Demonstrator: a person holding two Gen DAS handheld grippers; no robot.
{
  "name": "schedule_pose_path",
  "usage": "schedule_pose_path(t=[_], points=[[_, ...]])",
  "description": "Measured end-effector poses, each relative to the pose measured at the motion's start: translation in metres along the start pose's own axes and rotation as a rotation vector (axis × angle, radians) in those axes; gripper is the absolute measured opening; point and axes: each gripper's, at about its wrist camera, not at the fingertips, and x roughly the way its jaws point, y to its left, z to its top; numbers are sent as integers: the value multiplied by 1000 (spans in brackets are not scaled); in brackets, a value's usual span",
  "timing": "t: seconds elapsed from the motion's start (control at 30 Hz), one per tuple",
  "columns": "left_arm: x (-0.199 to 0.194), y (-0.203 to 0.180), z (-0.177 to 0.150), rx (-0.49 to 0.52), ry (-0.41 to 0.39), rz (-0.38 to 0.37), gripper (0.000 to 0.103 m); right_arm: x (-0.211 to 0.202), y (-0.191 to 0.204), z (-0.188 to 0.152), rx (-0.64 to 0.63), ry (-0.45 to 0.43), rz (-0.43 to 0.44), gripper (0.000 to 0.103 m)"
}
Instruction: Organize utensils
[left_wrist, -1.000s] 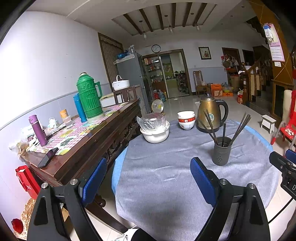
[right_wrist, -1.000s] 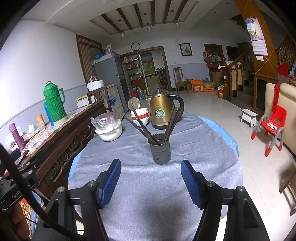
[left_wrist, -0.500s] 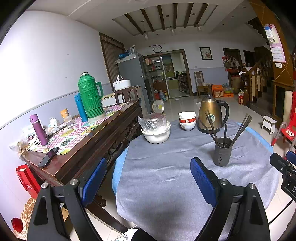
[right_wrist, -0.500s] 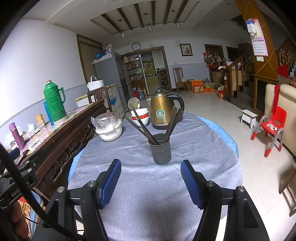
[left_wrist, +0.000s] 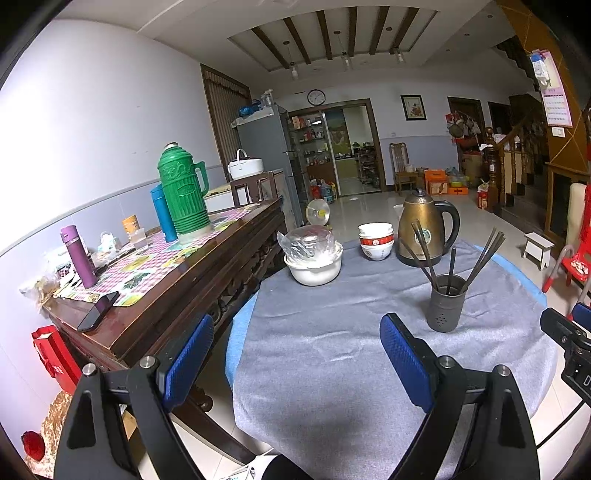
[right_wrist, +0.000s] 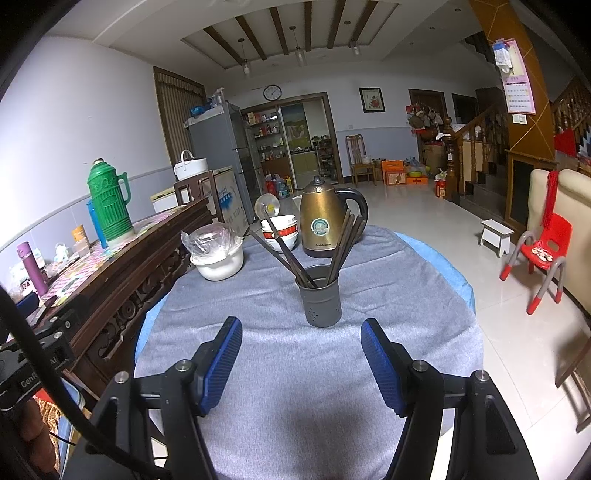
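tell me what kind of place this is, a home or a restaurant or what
Most likely a lived-in family home, an open living and dining room. A round cloth-covered table holds a kettle and chopstick holder, a fridge stands by the wall, and a staircase rises at the right.

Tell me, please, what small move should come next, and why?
Probably ease the right hand-held gripper forward toward the chopsticks in the grey holder: its jaws stand open and empty, lined up short of the holder.

Grey tablecloth (right_wrist: 332, 369), green thermos (right_wrist: 109, 201), gold kettle (right_wrist: 321, 225)
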Motion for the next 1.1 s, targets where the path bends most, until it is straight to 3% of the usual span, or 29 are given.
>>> schedule_pose_path(t=[1.1], points=[[2, 3, -3, -9, 1, 14, 92, -1, 1, -1, -3, -6, -7, 70]])
